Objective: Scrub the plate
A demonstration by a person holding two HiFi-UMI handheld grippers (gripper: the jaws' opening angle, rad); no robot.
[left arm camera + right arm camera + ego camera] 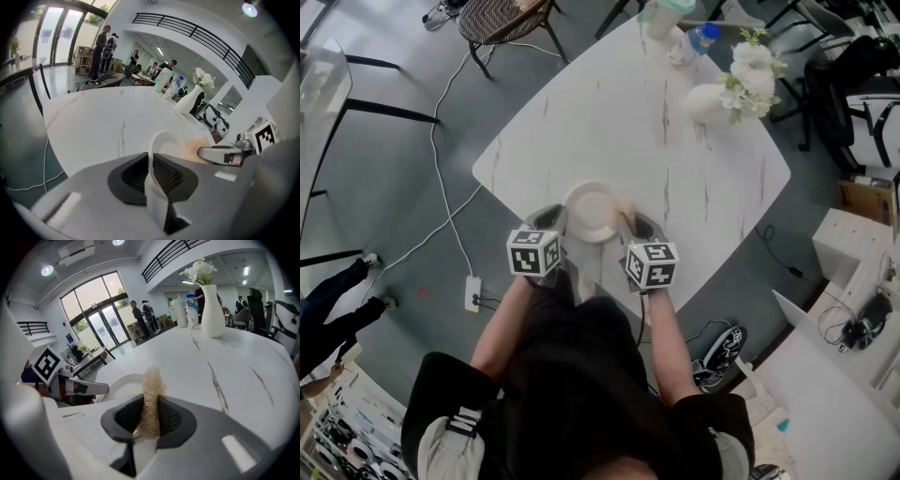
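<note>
A white plate (590, 212) is held near the table's near edge. My left gripper (555, 221) is shut on the plate's left rim; in the left gripper view the plate (161, 140) stands edge-on between the black pads. My right gripper (630, 223) is shut on a beige mesh scrubber (151, 399), which sticks up between its pads. In the head view the scrubber (623, 204) lies against the plate's right side. In the right gripper view the plate (123, 383) shows just beyond the scrubber, to its left.
A white marble-look table (656, 141) carries a white vase with flowers (736, 86), a pale cup (664, 17) and a bottle (692, 45) at its far corner. A chair (502, 19) stands beyond the table. A cable and power strip (473, 292) lie on the floor at left.
</note>
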